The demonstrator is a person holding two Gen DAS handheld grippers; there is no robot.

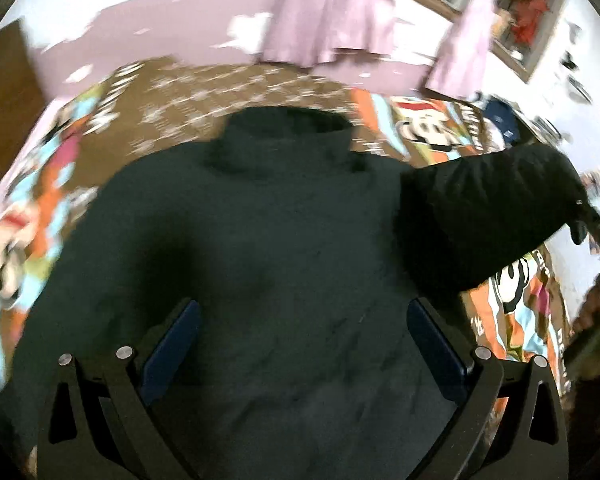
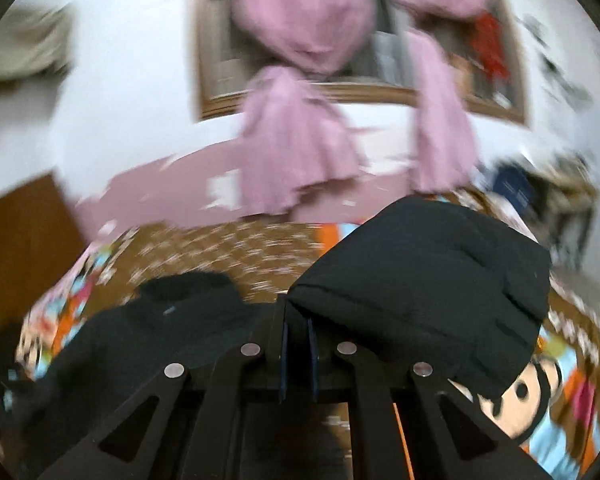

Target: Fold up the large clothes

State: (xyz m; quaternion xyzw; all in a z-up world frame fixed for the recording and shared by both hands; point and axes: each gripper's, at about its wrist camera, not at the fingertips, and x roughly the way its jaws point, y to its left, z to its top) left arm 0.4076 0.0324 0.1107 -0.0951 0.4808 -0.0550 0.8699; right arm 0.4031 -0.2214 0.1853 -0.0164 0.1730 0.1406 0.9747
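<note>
A dark sweater (image 1: 260, 240) lies on the bed (image 1: 220, 88), its lower hem cut off and blurred. The right gripper (image 2: 298, 320), tilted slightly down, is clamped on its raised sleeve (image 2: 420, 272). The left gripper (image 1: 304, 336) hangs above, fingers apart, empty.

My view of the bedspread (image 1: 52, 184) and curtains (image 2: 300, 152) smears with blur; the sweater's (image 1: 260, 240) hem runs off the frame's bottom.

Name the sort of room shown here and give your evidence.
Probably a bedroom at home: a dark sweater lies on a bed with a cartoon-print bedspread, and pink curtains hang at a framed window.
</note>
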